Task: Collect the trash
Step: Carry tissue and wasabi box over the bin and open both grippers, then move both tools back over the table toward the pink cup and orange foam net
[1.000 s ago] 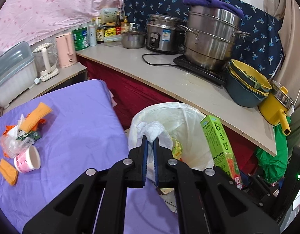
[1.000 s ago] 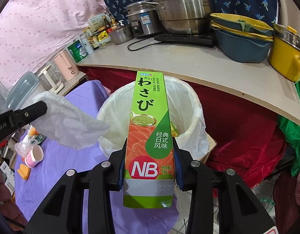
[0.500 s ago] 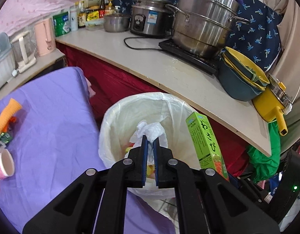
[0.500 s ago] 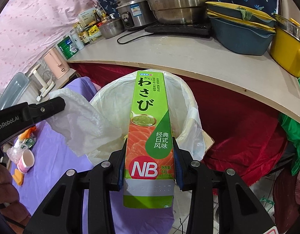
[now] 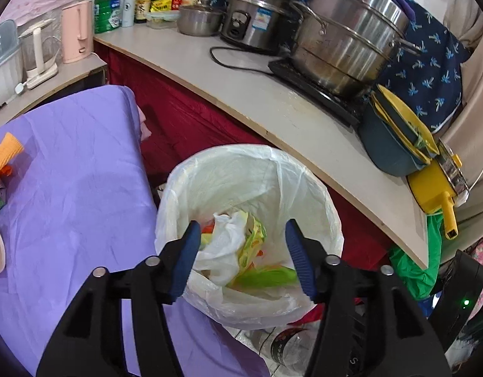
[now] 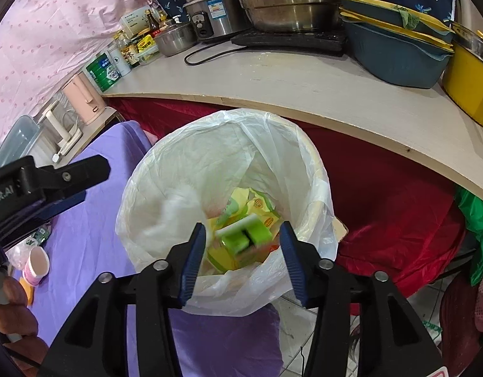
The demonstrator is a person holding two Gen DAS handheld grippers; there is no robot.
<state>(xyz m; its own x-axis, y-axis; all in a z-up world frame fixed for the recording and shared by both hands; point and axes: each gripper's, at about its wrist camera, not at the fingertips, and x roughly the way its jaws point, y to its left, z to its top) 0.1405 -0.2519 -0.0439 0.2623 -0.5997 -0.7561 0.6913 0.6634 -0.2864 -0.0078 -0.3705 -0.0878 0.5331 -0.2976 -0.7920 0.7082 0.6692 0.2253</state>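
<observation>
Both grippers hang over a bin lined with a white bag [image 5: 229, 172] [image 6: 229, 144]. My left gripper [image 5: 244, 251] is opening, with nothing pressed between its blue pads; the crumpled white plastic [image 5: 222, 245] lies below among yellow wrappers. My right gripper [image 6: 241, 251] is opening too, and the green box [image 6: 244, 235], blurred, is dropping inside the bin, clear of the pads. The left gripper's black finger [image 6: 68, 172] shows at the left of the right wrist view, with a blurred white sheet [image 6: 175, 207] falling beside it.
A purple-covered table [image 5: 68, 188] left of the bin carries an orange piece [image 5: 4, 154], a pink cup [image 6: 37, 265] and wrappers. A counter [image 5: 273, 103] behind holds steel pots, a rice cooker, bowls and a yellow pot. A bottle [image 5: 288, 345] lies on the floor. A hand [image 6: 8, 298] shows at the lower left.
Both grippers moved down over the bin and opened. The white plastic left the left gripper and the green box left the right one; both now sit or fall inside the bag.
</observation>
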